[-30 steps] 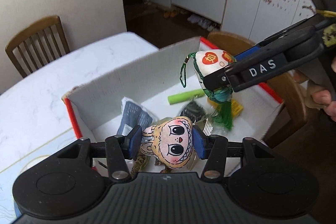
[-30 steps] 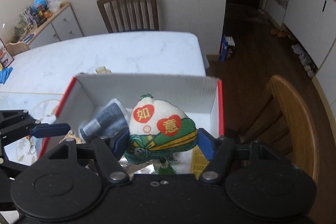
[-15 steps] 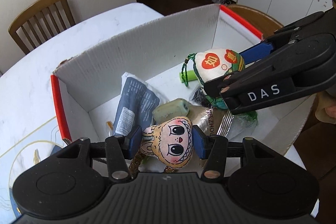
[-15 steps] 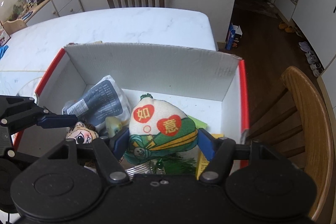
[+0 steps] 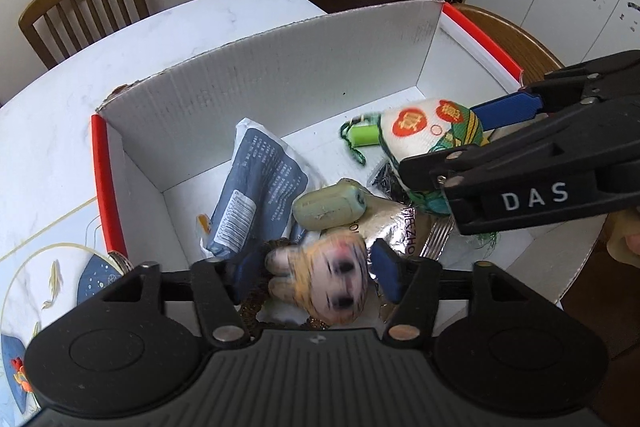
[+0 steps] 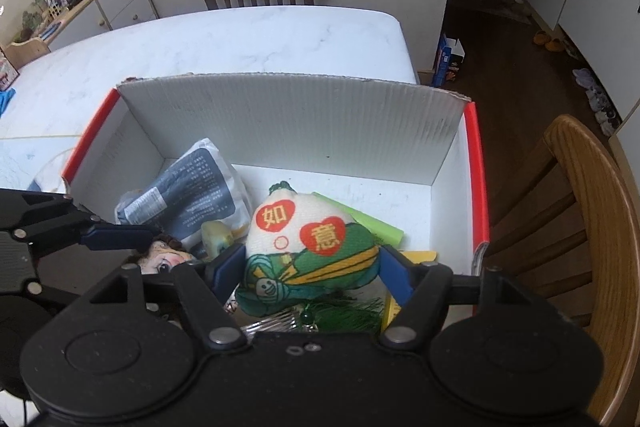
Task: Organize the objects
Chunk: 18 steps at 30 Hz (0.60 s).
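1. The left gripper (image 5: 314, 273) hung inside the white corrugated cardboard box with red edges (image 5: 288, 75); its jaws had just been opening, and the blurred plush cartoon-face doll (image 5: 324, 283) lay loose between them, clear of both blue pads.
2. The right gripper (image 6: 312, 267) had widened slightly too; the white and green embroidered sachet with red hearts (image 6: 308, 247) sat between its pads, which seemed to touch its sides.
3. A grey-blue printed pouch (image 5: 256, 195) and a pale green cylinder (image 5: 328, 205) lay on the box floor.
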Each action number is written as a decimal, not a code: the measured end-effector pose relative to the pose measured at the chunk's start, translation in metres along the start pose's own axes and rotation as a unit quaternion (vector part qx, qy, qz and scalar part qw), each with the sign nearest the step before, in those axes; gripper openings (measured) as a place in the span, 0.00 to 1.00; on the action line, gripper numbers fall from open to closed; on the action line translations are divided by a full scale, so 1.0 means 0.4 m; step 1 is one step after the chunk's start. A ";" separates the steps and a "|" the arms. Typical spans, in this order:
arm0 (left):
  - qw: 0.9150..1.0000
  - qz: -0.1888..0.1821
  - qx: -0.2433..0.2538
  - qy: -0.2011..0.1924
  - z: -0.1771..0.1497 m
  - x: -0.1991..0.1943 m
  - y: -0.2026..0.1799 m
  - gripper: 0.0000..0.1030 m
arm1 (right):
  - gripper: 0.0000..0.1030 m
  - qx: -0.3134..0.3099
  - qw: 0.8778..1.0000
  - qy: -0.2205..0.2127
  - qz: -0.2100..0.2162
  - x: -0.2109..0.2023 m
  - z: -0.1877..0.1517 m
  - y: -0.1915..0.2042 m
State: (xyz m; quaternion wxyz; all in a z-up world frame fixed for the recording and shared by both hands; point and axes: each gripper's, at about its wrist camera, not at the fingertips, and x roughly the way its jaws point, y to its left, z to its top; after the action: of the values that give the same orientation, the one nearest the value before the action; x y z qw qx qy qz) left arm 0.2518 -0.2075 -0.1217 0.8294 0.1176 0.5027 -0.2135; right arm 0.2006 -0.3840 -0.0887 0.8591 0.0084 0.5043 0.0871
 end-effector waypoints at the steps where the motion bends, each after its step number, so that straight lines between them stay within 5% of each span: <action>1: 1.000 -0.001 0.001 -0.003 -0.002 -0.003 -0.001 0.64 | 0.70 -0.001 1.000 -0.001 0.000 -0.003 -0.001 0.000; 18: 0.998 -0.010 -0.011 -0.068 -0.031 -0.133 0.012 0.64 | 0.80 -0.005 0.999 -0.039 0.029 -0.139 -0.021 -0.012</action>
State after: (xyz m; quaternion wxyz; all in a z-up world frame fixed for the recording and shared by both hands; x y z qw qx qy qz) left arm 0.2228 -0.1857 -0.0805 0.8607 0.0888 0.4489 -0.2233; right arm 0.1674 -0.3982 -0.0453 0.8750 0.0225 0.4700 0.1140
